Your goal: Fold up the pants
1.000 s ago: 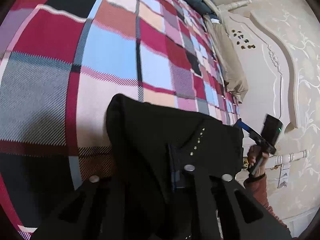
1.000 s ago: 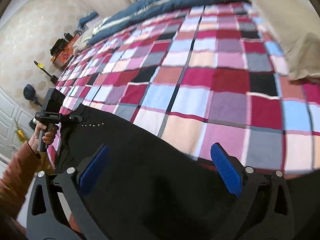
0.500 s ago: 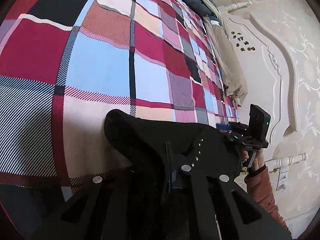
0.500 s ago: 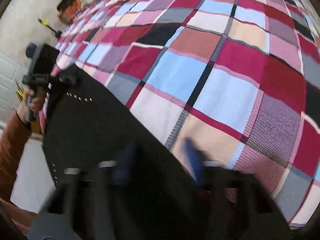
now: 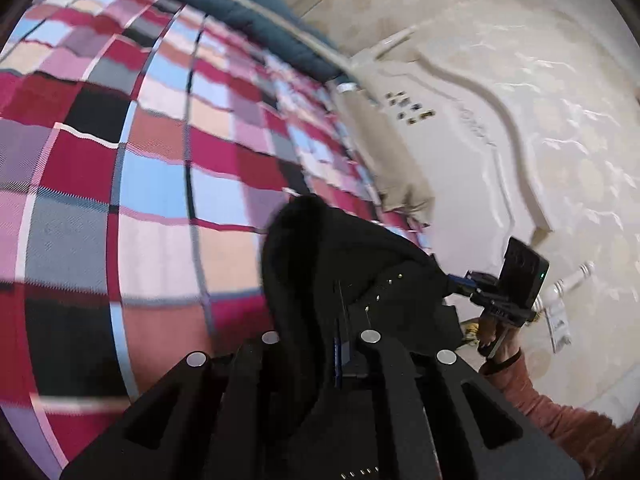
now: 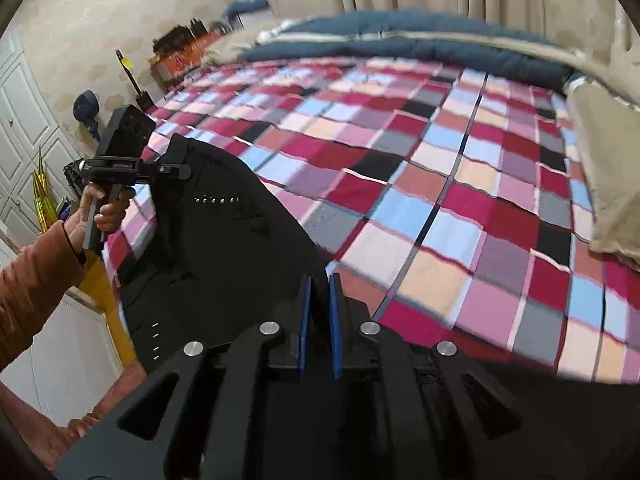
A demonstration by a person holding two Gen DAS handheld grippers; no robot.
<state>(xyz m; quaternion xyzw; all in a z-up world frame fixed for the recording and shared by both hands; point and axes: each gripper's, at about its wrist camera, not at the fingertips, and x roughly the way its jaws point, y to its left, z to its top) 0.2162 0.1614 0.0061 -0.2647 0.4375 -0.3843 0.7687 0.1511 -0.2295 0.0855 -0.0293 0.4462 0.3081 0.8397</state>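
Black pants (image 6: 208,240) with small metal studs hang between both grippers above the near edge of a plaid bed. In the right wrist view my right gripper (image 6: 320,284) is shut on a fold of the black cloth, which shows between its blue pads. My left gripper (image 6: 180,170) shows at the left of that view, clamped on the other corner of the pants, in a hand with an orange sleeve. In the left wrist view the left gripper (image 5: 340,320) is shut on the bunched pants (image 5: 320,264), and the right gripper (image 5: 456,282) pinches their far corner.
The bed carries a red, blue and pink plaid cover (image 6: 440,168), with a dark blue quilt (image 6: 400,46) along the far side and a beige pillow (image 6: 608,168) at the right. A cream carved headboard (image 5: 500,128) stands by the pillow. White cupboards (image 6: 20,128) and clutter stand left.
The right gripper went from wide open above the pants to shut on their edge. Both grippers then rose, lifting the cloth off the bed, and both views tilted up toward the room.
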